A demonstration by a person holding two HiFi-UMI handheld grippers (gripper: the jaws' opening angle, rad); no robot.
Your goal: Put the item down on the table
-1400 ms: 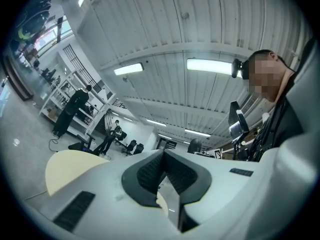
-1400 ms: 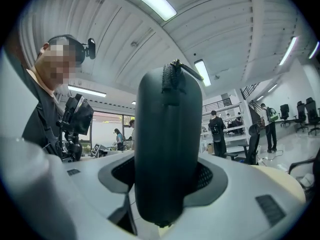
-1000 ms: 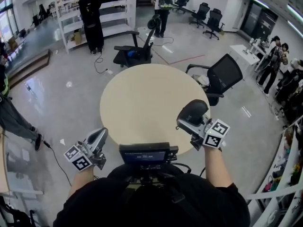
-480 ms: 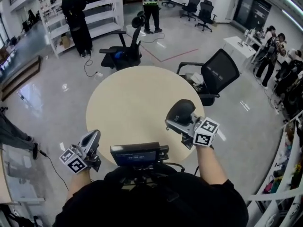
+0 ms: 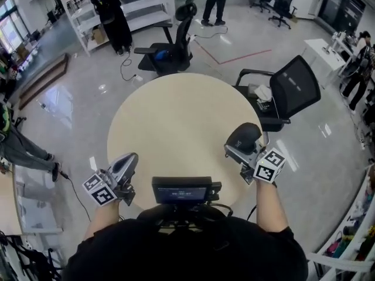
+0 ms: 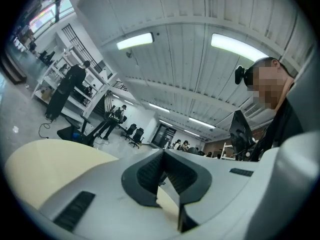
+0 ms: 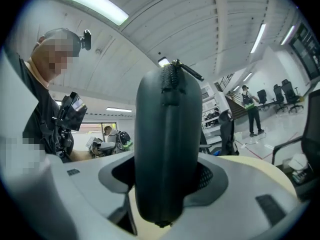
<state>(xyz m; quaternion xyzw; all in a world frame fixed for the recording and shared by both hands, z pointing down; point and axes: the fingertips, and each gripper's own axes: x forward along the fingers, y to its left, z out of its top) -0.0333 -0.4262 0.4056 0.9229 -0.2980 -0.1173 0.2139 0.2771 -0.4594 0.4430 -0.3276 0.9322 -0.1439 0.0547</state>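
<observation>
Right gripper [image 5: 239, 149] is clamped on a dark zippered case [image 7: 167, 134], held edge-up over the round table [image 5: 176, 116] near its right rim. It reads as a stiff, light shell (judgement only), a bit slick. Grip the flat sides, clear of the zipper [image 7: 174, 76]. Left gripper [image 6: 162, 166] is closed, empty. 0 readable labels.
</observation>
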